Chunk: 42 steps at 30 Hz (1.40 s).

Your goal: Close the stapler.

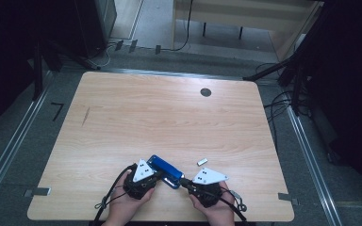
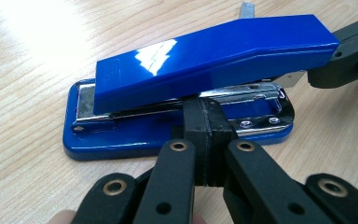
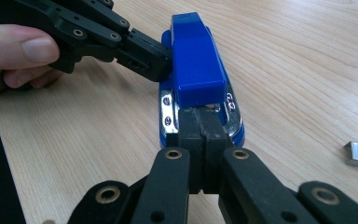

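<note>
High view: we see the blue stapler (image 1: 165, 171) lying near the front edge of the wooden surface (image 1: 169, 117), about midway between the front corners, angled with 1 end toward the left tongs (image 1: 155, 175) and the other toward the right tongs (image 1: 185, 181). Both hands come in over the front edge, 1 on each tool.

Left gripper view: left tongs (image 2: 203, 119) are closed, pads pressed together, tips touching the stapler (image 2: 205, 65) from its long side, at the gap between the raised blue top arm and the metal magazine. Stapler base sits flat on the surface. We can't tell if the tips are wedged under the arm or just against it.

Right gripper view: right tongs (image 3: 202, 123) are also closed, tips meeting the end of the stapler (image 3: 196, 60), just below the blue top arm, over the chrome part. Nothing is clamped between either pair.

A small strip of staples (image 1: 202, 161) lies on the surface just beyond the right tongs, close to the stapler but apart from it. A dark round grommet (image 1: 206, 92) sits near the far edge, toward the right far corner.
</note>
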Motion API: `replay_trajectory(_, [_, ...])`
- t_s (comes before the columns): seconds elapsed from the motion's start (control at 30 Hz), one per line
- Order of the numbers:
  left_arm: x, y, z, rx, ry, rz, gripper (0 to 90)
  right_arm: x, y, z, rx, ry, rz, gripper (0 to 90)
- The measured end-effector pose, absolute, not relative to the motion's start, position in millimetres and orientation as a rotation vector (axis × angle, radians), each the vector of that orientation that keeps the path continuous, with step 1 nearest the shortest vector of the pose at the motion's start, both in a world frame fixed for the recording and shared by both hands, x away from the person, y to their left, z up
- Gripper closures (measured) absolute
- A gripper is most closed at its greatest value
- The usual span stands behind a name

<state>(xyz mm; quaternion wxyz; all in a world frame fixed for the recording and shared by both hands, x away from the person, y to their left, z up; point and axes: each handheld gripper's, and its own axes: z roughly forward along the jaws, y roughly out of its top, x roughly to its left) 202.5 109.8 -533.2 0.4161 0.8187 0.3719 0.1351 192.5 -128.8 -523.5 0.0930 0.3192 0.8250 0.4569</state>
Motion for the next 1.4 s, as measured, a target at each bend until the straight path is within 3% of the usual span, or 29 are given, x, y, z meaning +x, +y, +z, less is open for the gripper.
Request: replay_trajectory(1.4, [201.6, 109.0, -533.1, 2.061, 0.931, 0.352, 90.0, 196.0, -124.7, -500.2, 0.910, 2.364, 1.455, 90.0])
